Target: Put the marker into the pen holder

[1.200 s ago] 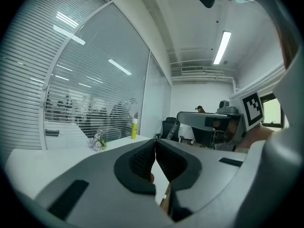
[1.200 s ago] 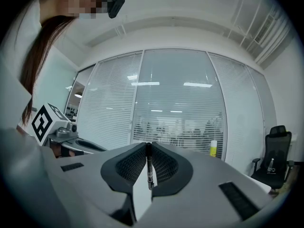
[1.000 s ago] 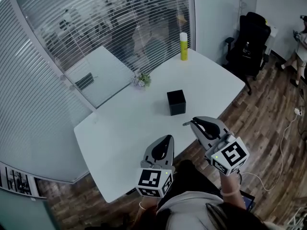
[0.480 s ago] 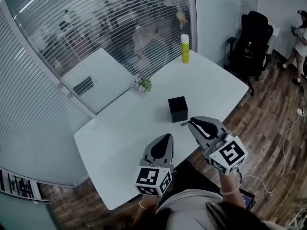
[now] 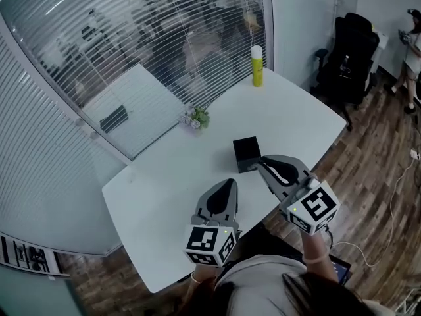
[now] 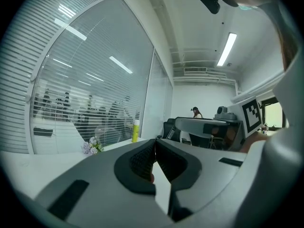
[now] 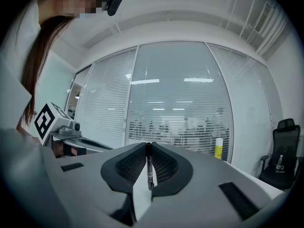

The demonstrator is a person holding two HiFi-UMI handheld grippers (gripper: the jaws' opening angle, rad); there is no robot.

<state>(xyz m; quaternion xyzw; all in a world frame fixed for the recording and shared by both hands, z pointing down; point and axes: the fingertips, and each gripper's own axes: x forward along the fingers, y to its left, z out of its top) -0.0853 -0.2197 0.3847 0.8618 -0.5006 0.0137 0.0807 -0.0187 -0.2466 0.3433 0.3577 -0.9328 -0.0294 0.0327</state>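
The pen holder (image 5: 247, 153) is a small black cube standing on the white table (image 5: 164, 176) near its front edge. My right gripper (image 5: 262, 162) hovers right beside the holder's near right corner. It is shut on a thin black marker (image 7: 149, 169), which stands upright between the jaws in the right gripper view. My left gripper (image 5: 228, 184) is held over the table's front edge, left of the right one. Its jaws are pressed together with nothing between them (image 6: 155, 144). The holder does not show in either gripper view.
A yellow bottle (image 5: 257, 66) stands at the table's far end, and a small bunch of flowers (image 5: 196, 118) sits by the glass wall with blinds. A black office chair (image 5: 348, 58) stands on the wooden floor to the right. A person is at the far right.
My right gripper has moved forward with the marker and now sits close against the pen holder. The left gripper has barely shifted.
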